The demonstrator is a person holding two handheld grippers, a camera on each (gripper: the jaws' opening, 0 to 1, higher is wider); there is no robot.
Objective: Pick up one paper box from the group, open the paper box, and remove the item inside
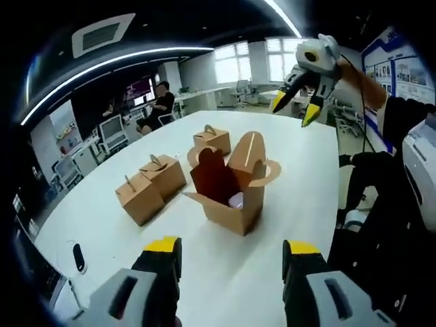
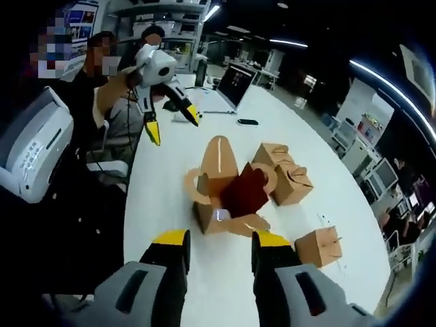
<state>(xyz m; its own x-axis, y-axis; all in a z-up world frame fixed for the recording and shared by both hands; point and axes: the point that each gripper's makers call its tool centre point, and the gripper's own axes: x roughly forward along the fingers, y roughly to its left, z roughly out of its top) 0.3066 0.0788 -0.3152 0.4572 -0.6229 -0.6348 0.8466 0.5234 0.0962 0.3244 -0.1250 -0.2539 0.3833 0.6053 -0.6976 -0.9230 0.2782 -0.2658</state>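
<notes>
An opened brown paper box (image 1: 231, 187) (image 2: 225, 191) stands mid-table with its flaps raised, and a pale item (image 1: 236, 199) (image 2: 219, 214) shows inside it. Three closed brown boxes sit beside it: one (image 1: 139, 197) (image 2: 319, 245), a second (image 1: 163, 174) (image 2: 293, 184) and a third (image 1: 212, 139) (image 2: 272, 155). My left gripper (image 1: 231, 252) (image 2: 172, 121) is open and empty, held above the table short of the opened box. My right gripper (image 2: 221, 242) (image 1: 295, 107) is also open and empty, hanging in the air on the box's other side. Neither gripper touches a box.
The boxes rest on a long white table (image 1: 286, 225) (image 2: 170, 177). A black phone (image 1: 79, 257) (image 2: 247, 122) lies on it, and a laptop (image 2: 231, 85) stands at one end. A white printer (image 2: 30, 150) sits beside the table. A person (image 1: 160, 102) sits at a far desk.
</notes>
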